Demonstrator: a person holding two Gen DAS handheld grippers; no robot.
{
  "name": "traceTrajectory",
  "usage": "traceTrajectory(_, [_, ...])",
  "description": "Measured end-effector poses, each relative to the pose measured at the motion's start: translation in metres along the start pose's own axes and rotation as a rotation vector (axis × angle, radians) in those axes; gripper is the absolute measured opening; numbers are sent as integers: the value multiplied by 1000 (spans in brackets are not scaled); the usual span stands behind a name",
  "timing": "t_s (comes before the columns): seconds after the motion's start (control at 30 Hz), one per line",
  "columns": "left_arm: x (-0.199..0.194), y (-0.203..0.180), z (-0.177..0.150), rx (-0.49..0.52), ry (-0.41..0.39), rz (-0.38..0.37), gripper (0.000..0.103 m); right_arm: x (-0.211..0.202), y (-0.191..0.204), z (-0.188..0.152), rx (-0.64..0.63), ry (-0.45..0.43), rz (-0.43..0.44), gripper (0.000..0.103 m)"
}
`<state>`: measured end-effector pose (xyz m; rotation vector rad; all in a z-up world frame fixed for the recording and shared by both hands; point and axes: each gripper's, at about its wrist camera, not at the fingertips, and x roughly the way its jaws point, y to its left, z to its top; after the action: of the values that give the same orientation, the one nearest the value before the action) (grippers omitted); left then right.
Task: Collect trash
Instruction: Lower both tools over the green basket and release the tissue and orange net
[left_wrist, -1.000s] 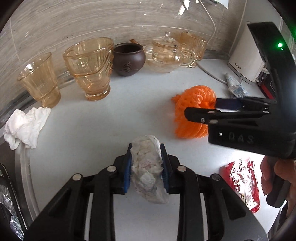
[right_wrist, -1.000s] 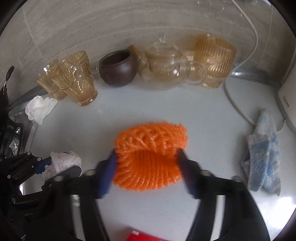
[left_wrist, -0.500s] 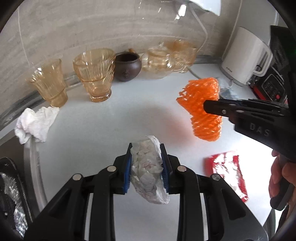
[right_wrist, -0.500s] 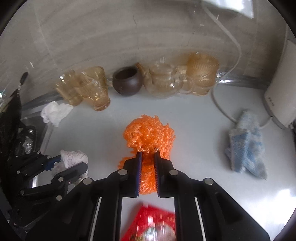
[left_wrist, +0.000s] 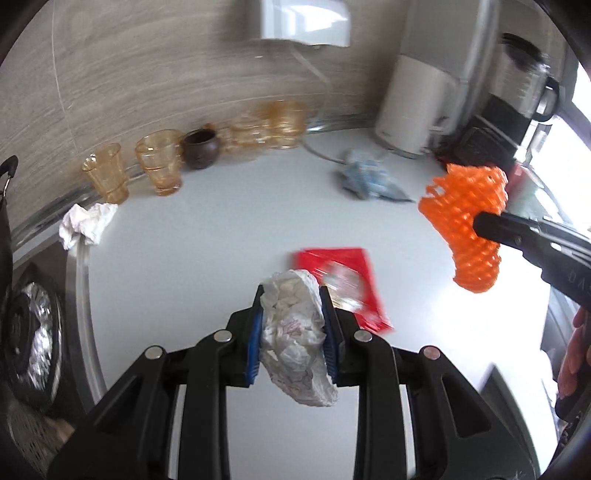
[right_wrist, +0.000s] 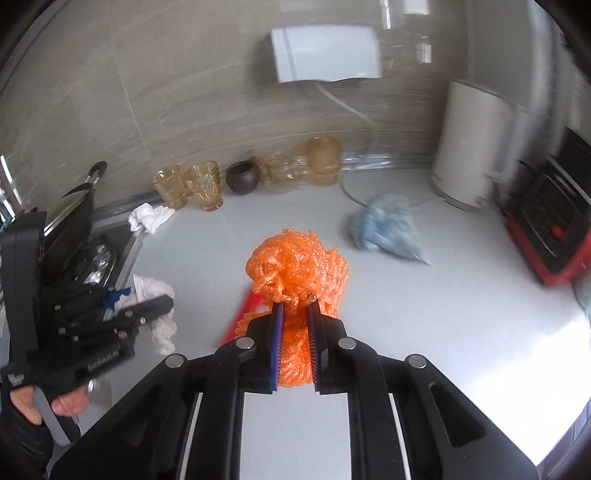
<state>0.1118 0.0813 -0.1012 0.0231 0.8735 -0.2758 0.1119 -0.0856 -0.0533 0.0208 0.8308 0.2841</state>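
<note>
My left gripper (left_wrist: 293, 295) is shut on a crumpled white wrapper (left_wrist: 293, 332), held above the white counter. In the right wrist view the same wrapper (right_wrist: 153, 291) hangs from the left gripper (right_wrist: 162, 302) at the left. My right gripper (right_wrist: 295, 306) is shut on an orange foam fruit net (right_wrist: 295, 273), lifted clear of the counter; the net (left_wrist: 469, 221) shows at the right of the left wrist view. A red snack packet (left_wrist: 343, 280) lies flat on the counter below both. A crumpled white tissue (left_wrist: 86, 225) lies at the counter's left edge.
Amber glasses (left_wrist: 155, 162), a brown pot (left_wrist: 201, 149) and a glass teapot (right_wrist: 282, 173) line the back wall. A blue cloth (right_wrist: 384, 229), a white kettle (right_wrist: 469, 147) with its cable and a black-red appliance (right_wrist: 550, 229) stand at the right. A sink (left_wrist: 33, 332) lies left.
The right gripper closed on the orange net and lifted it off the counter. Both grippers rose and pulled back, each carrying its piece; the red packet now lies under them.
</note>
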Motion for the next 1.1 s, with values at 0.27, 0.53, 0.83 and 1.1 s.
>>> traceTrajectory(0.27, [-49, -85, -52, 85, 12, -87, 27, -92, -42, -86, 60, -11, -30, 13])
traceTrajectory(0.53, [-64, -162, -120, 200, 97, -164, 27, -142, -69, -159, 105, 22, -34, 13])
traceTrajectory(0.83, [-35, -204, -189, 263, 265, -213, 27, -162, -81, -218, 130, 86, -19, 14])
traceTrajectory(1.1, [6, -213, -224, 257, 406, -218, 33, -170, -84, -240, 140, 94, -19, 16])
